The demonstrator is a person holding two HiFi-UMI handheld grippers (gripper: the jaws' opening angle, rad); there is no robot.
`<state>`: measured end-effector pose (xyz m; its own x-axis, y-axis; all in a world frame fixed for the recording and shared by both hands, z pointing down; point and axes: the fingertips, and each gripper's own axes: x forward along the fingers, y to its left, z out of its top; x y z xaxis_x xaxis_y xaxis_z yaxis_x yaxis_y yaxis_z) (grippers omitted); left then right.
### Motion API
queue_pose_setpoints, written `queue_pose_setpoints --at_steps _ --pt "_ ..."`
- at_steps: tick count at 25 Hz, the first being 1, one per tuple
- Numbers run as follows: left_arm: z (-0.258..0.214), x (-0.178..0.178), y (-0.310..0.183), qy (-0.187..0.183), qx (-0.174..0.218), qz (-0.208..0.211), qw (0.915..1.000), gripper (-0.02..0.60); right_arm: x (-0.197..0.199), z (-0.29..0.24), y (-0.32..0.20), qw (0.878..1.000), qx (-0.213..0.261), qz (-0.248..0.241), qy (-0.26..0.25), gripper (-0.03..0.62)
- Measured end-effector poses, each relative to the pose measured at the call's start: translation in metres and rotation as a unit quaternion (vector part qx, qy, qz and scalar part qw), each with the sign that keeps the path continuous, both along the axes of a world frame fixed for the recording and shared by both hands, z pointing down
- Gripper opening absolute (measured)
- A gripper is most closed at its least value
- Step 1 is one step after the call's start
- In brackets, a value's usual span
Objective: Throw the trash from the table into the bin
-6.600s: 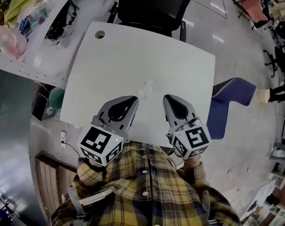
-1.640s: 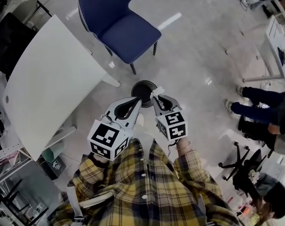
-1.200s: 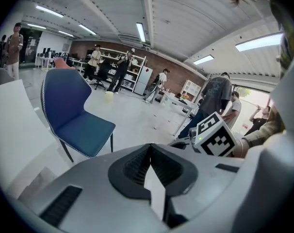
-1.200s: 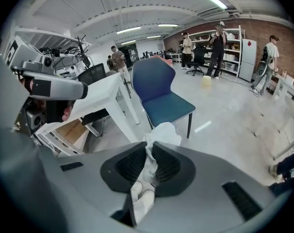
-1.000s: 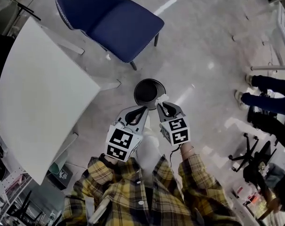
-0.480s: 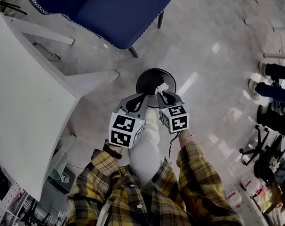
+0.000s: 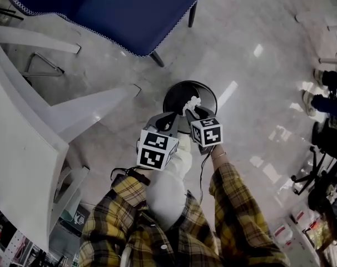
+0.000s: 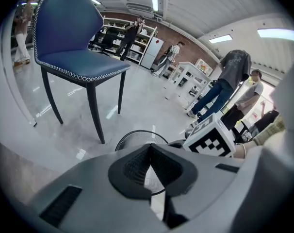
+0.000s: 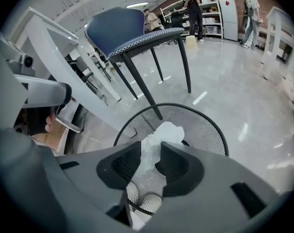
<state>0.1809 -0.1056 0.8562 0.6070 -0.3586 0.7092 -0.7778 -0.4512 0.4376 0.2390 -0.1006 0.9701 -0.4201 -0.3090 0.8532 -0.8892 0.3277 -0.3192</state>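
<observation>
The floor (image 7: pixel 257 93) is grey and shiny, with a blue chair (image 7: pixel 118 10) and a white worktop (image 7: pixel 13 166). The white crumpled paper (image 9: pixel 167 130) sits between the right gripper (image 9: pixel 150 152)'s fingers, which have just been opening, over the black wire bin (image 9: pixel 207 125). The left gripper (image 8: pixel 148 148)'s fingers are closed on nothing.

One bin (image 9: pixel 205 118), one blue chair (image 7: pixel 118 10), one table (image 7: pixel 18 149), one crumpled tissue (image 9: pixel 161 135), two grippers (image 7: pixel 171 117) (image 7: pixel 192 111).
</observation>
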Motion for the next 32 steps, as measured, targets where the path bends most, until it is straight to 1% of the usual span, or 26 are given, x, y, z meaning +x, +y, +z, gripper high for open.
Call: queue_pose_setpoints --at_steps 3,7,11,14,17,20,22,26,29,32 --pt "0.008 0.0 0.003 -0.007 -0.004 0.009 0.9999 0.009 0.003 0.012 0.0 1.0 -0.019 0.02 -0.007 0.146" --pt "-0.001 -0.005 0.009 -0.007 -0.005 0.006 0.9999 0.009 0.003 0.005 0.009 0.999 -0.029 0.02 0.0 0.149" --pt "-0.031 -0.005 0.014 -0.001 -0.005 -0.004 1.0 0.009 0.0 -0.024 0.017 1.0 -0.026 0.01 -0.003 0.149" --pt "-0.068 -0.004 0.017 0.005 -0.003 -0.008 0.9999 0.009 0.0 -0.068 0.013 1.0 -0.008 0.011 -0.008 0.149" --pt "-0.109 -0.001 0.023 0.008 0.002 -0.008 0.9999 0.009 0.0 -0.124 0.008 1.0 0.015 0.013 -0.012 0.149" --pt "-0.157 0.009 0.031 0.021 0.009 -0.017 0.9996 0.009 0.003 -0.183 0.009 0.999 0.035 0.001 -0.015 0.147" --pt "-0.193 0.016 0.033 0.034 0.023 -0.024 0.9989 0.009 0.004 -0.222 0.008 0.999 0.05 -0.015 -0.015 0.147" --pt "-0.259 0.025 0.04 0.053 0.046 -0.037 0.9969 0.009 0.004 -0.299 0.006 0.995 0.086 -0.041 -0.013 0.126" --pt "-0.305 0.025 0.042 0.059 0.065 -0.057 0.9946 0.009 0.001 -0.352 0.008 0.992 0.108 -0.064 -0.016 0.121" --pt "-0.347 0.018 0.038 0.055 0.092 -0.079 0.991 0.009 -0.005 -0.401 0.002 0.987 0.131 -0.086 -0.031 0.118"
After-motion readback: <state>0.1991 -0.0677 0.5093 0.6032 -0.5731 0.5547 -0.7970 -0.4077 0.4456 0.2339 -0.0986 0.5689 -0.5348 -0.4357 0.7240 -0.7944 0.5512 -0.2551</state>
